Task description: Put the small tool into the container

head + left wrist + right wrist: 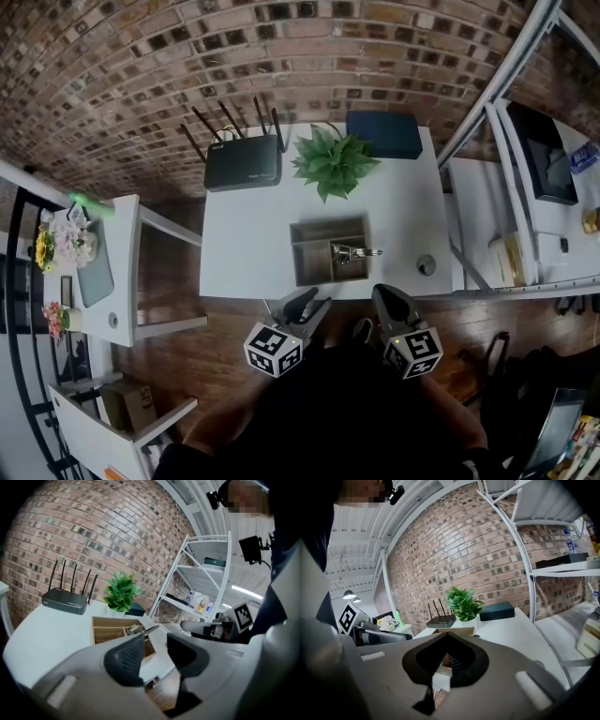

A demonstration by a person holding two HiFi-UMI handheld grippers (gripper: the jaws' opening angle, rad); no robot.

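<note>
A small metal tool (pixel 352 251) lies in the wooden container (pixel 294 253) near the white table's front edge, its handle poking over the right wall. My left gripper (pixel 314 302) hovers off the front edge below the container, jaws open and empty. In the left gripper view the gap of the left gripper (pixel 157 651) frames the container (pixel 108 630) and the tool (pixel 140 630) ahead. My right gripper (pixel 386 292) hangs beside it, jaws shut with nothing between them. In the right gripper view the right gripper (pixel 447 641) shows its pads meeting, the container (pixel 452 631) just beyond.
At the back of the table (pixel 234 244) stand a black router (pixel 244 161), a potted plant (pixel 333 161) and a dark blue box (pixel 384 134). A small round object (pixel 427 264) lies right of the container. A side table with flowers (pixel 66 244) is left, white shelving (pixel 525 187) right.
</note>
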